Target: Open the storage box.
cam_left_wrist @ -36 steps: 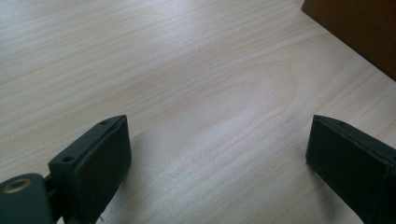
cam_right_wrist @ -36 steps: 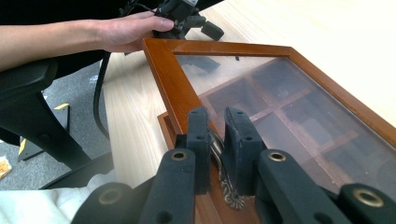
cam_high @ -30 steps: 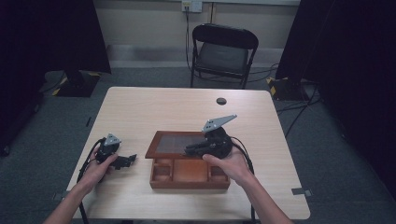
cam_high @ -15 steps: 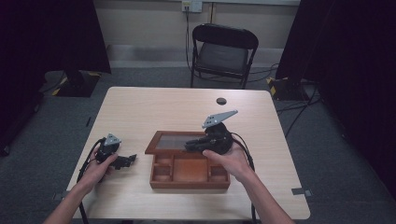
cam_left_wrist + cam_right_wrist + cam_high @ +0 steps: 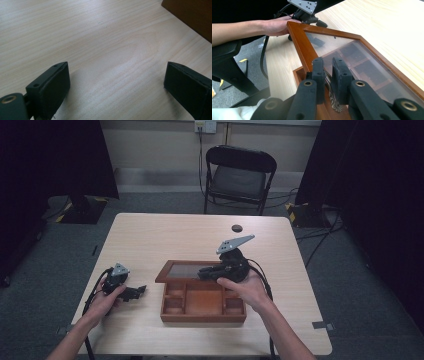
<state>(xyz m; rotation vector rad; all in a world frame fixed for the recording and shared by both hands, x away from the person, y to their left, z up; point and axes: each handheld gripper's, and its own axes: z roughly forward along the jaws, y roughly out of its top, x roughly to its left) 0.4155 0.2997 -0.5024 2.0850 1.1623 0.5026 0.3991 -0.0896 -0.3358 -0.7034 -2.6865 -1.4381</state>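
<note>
A brown wooden box with several compartments sits mid-table. Its glass-paned lid is tilted up off the base, hinged at the far side. My right gripper is shut on the small metal clasp at the lid's front edge, and in its own view the pads pinch that clasp. My left gripper rests low on the table left of the box, open with nothing between its pads. The box's corner lies ahead of it to the right.
A small black disc lies on the far part of the table. A black folding chair stands beyond the far edge. Bare tabletop surrounds the box. Cables trail from both grippers toward the near edge.
My right gripper has risen slightly and drawn back, with the lid's front edge lifted a little more. The left gripper has stayed put.
</note>
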